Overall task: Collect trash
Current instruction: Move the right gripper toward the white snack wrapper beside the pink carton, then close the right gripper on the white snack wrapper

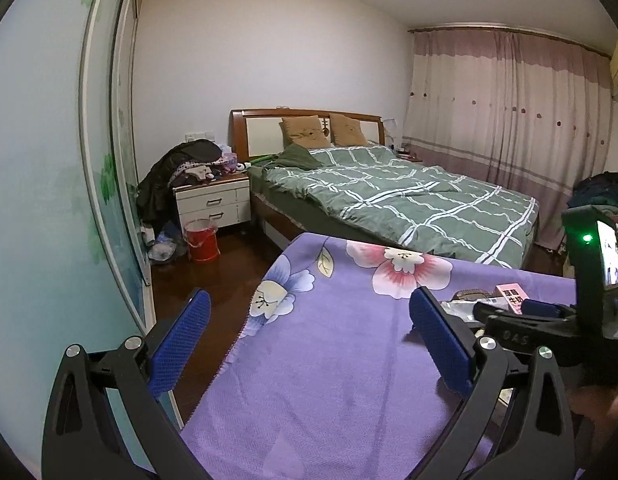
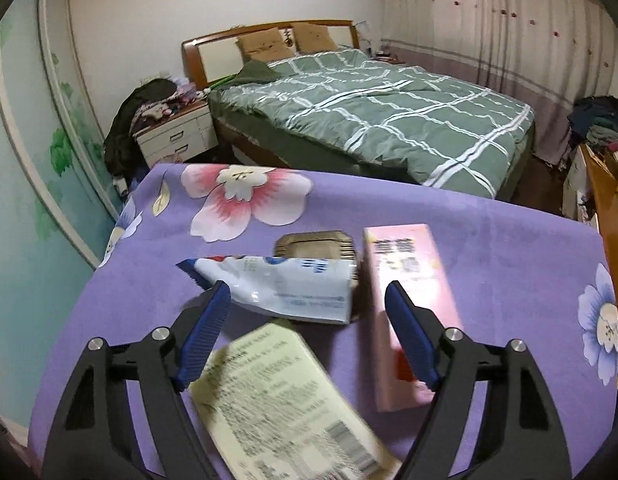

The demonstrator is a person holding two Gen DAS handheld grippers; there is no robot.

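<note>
R tongs [image 2: 309,330] stand wide apart w/ nothing gripped, above the trash on the purple flowered counter [image 2: 509,280]. Pale green carton [image 2: 285,404], blurred, lies nearest, low between the blue pads. White pouch [image 2: 285,286] just beyond it, brown crushed box [image 2: 315,245] at the pouch's far edge. Pink carton [image 2: 405,292] on the right, partly behind the R pad. L tongs [image 1: 309,338] also wide open, empty, over bare cloth left of the trash. Bed [image 2: 389,112] far behind.

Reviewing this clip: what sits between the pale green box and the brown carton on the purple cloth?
In the right wrist view, a white plastic pouch lies between the pale green box and the brown carton, overlapping the carton's near edge.
</note>
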